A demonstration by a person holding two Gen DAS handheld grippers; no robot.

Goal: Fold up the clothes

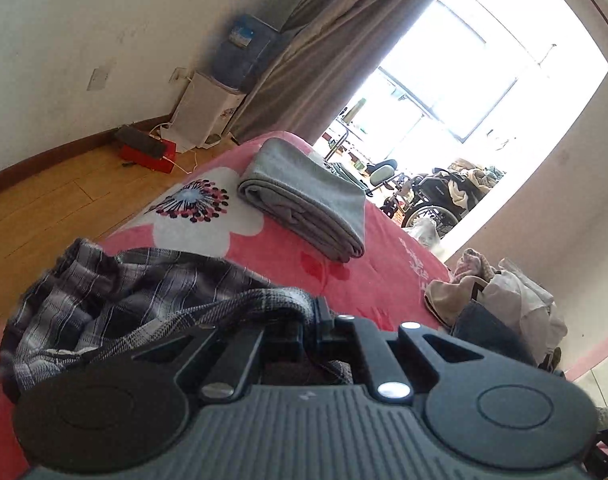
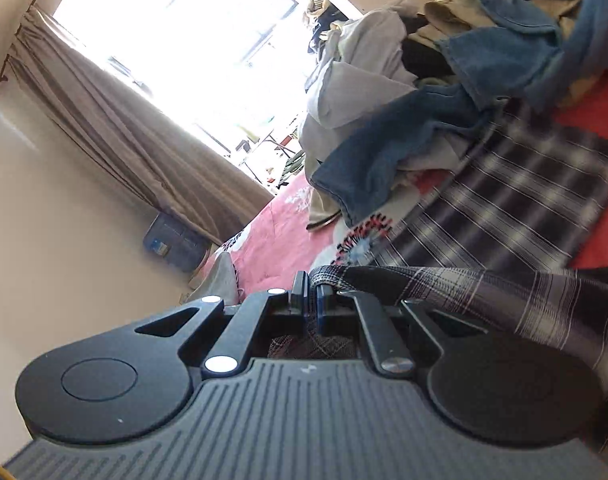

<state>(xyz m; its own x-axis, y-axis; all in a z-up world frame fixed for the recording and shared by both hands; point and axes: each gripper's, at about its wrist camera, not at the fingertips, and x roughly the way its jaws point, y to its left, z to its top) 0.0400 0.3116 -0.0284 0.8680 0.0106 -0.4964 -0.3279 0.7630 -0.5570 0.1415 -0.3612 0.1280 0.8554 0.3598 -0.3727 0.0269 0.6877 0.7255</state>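
Left tongs (image 1: 310, 314): clenched on a rolled edge of the plaid garment (image 1: 115, 296), fabric pinched between the tips and trailing away to the left side of the left wrist view.
Right tongs (image 2: 312, 294): clenched on another edge of the same plaid garment (image 2: 516, 208), cloth passing between the tips and draping off to the right over the tongs body.
Plaid garment: dark grey and white check, partly lifted at both gripped edges, remainder spread on the bed (image 1: 287, 256).
Bed: covered with a pink and red sheet bearing a white flower print (image 1: 199, 212).
Folded grey garment (image 1: 304, 196): flat on the bed, well apart from the plaid garment, beyond the flower print.
Unfolded clothes pile (image 2: 444, 92): blue denim, grey and beige items heaped on the bed just beyond the plaid garment in the right wrist view.
Background, left wrist view: wooden floor (image 1: 51, 208), red box (image 1: 149, 154) on the floor, water dispenser (image 1: 215, 96) against the wall, brown curtain (image 1: 316, 56) beside a bright window, wheelchair (image 1: 436, 196) past the bed.
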